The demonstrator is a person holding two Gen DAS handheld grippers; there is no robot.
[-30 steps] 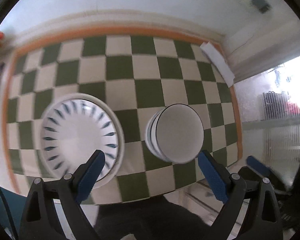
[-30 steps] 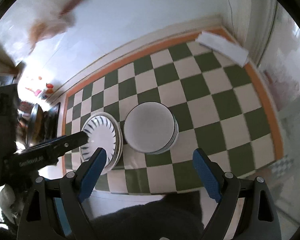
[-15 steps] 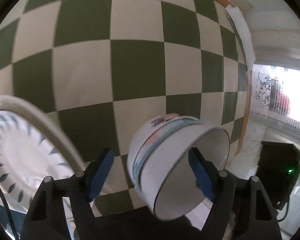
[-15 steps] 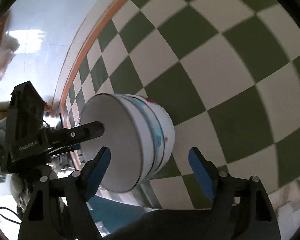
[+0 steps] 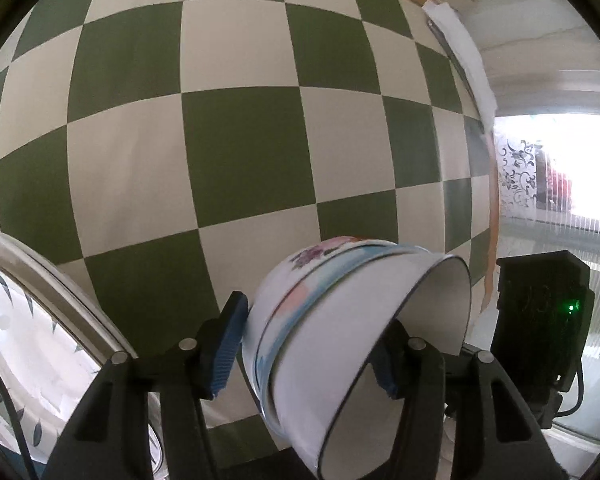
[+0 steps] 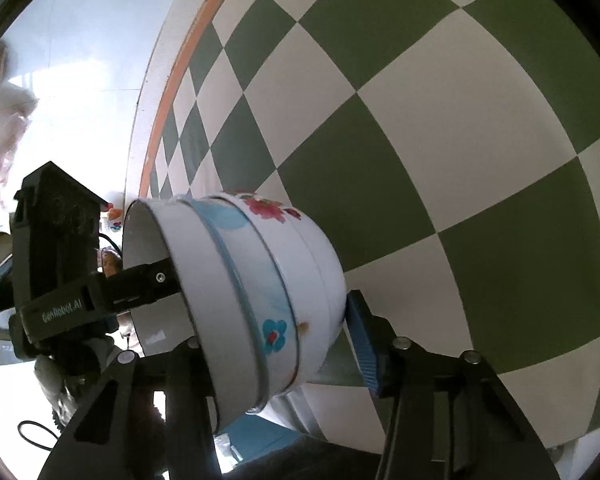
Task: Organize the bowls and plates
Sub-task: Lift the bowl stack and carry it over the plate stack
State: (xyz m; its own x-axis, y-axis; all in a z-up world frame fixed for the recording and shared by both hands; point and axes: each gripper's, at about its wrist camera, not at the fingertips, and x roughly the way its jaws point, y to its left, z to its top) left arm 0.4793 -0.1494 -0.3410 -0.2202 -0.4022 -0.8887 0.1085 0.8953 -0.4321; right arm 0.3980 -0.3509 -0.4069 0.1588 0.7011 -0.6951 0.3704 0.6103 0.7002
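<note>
A: How do the two tongs stand?

B: The left gripper (image 5: 306,344) has its blue ribbed pads narrowed against the stack of white enamel bowls with floral prints (image 5: 340,332), one pad on the outer wall and the other inside the rim. The right gripper (image 6: 276,344) also brackets the same stack (image 6: 260,280); its right pad touches the bowls' base, but its left finger is hidden behind the rim, so whether it truly clamps cannot be told.

A: Where does the stack sit?

B: Tipped on its side above the green-and-cream checkered tablecloth (image 5: 236,152), at the near edge; contact with the cloth is hidden.

A: Anything cut off?

B: The round white plate with dark leaf marks (image 5: 32,360) is cropped at the lower left, just beside the left pad.

A: What else is around?

B: A folded white cloth strip (image 5: 460,52) lies at the far right edge.
</note>
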